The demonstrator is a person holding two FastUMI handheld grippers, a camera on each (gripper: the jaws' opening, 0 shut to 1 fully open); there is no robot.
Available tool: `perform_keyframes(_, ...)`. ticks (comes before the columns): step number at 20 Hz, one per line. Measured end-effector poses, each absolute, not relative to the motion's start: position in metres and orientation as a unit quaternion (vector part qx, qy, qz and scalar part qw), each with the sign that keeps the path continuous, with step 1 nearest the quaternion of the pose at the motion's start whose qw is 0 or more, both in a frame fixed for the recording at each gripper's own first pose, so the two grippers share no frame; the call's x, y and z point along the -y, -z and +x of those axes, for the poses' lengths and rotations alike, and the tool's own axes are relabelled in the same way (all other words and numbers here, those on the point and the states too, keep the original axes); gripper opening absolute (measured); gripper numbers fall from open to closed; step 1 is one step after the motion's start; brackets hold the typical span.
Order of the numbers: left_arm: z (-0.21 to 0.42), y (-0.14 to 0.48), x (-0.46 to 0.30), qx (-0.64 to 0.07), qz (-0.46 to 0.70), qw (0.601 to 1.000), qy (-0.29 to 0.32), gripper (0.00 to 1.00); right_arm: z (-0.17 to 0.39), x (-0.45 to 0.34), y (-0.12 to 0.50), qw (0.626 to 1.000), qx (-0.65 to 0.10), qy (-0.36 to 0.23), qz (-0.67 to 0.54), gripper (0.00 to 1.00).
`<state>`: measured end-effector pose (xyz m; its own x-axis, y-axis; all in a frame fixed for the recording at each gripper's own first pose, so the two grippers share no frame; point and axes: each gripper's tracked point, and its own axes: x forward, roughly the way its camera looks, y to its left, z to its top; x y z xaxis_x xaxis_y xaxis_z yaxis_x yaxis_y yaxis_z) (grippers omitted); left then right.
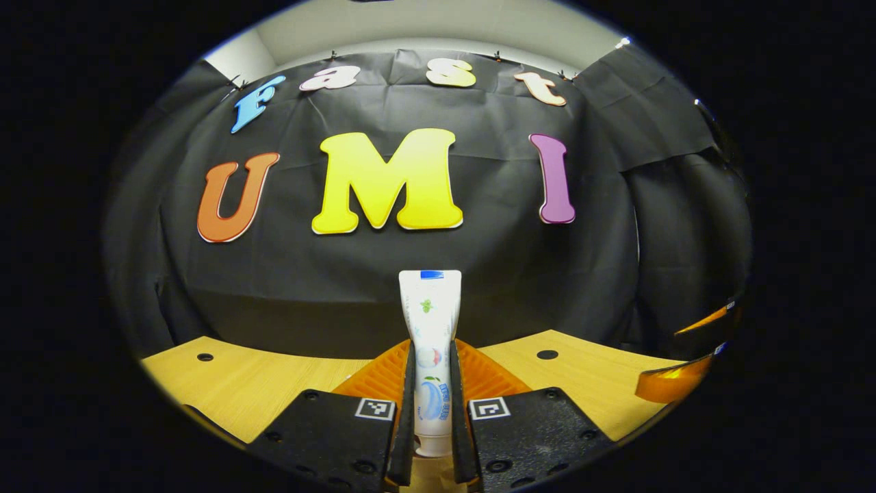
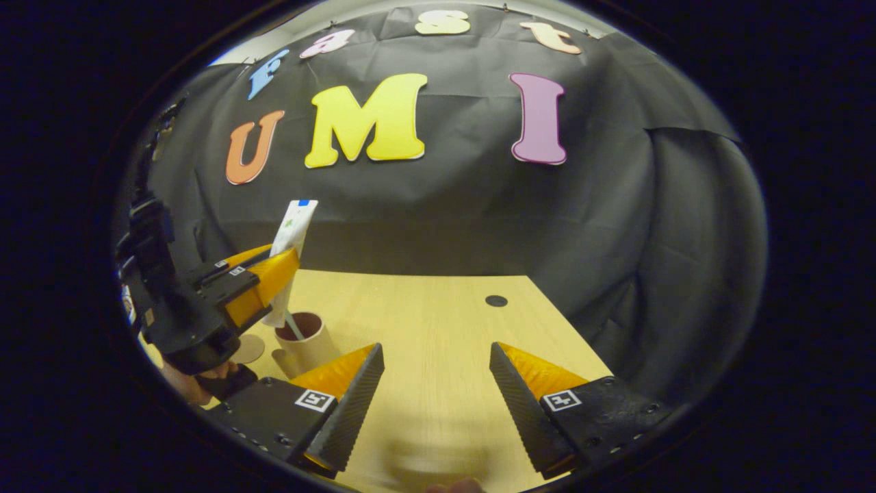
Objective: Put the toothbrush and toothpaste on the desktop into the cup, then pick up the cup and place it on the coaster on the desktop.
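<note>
Toothpaste tube is pinched upright between both fingers of the left gripper, cap end down, flat crimped end up. In the right gripper view the same tube hangs tilted over the cup, its lower end at or just inside the rim; cannot tell whether it touches the bottom. Vertical hold makes sense: cap-first drop into a narrow opening.

Cup stands on the wooden desktop, open mouth up, with a thin stick-like handle leaning inside, probably the toothbrush, too small to confirm. Coaster, a pale round disc, lies flat just beside the cup on its left in the right gripper view, partly behind the left gripper.

Right gripper hovers low over bare desktop, jaws spread wide, holding nothing, well apart from the cup; likely kept clear for the cup lift.

Judgement: step 2 of 3, toothpaste insertion. Risk: tube tips the light cup on release.
</note>
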<state>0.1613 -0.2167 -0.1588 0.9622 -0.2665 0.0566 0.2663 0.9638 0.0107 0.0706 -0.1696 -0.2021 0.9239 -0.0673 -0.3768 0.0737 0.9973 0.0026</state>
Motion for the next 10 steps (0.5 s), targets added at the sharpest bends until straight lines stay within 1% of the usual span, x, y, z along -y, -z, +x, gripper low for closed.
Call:
perform_keyframes(6,0.182,0.178,0.222,0.034,0.002,0.99,0.138,0.25,0.065,0.164,0.222,0.973,-0.227,0.034,0.015,0.94)
perform_keyframes(10,0.187,0.192,0.219,0.02,-0.002,0.991,0.135,0.25,0.068,0.157,0.22,0.973,-0.226,0.035,0.019,0.94)
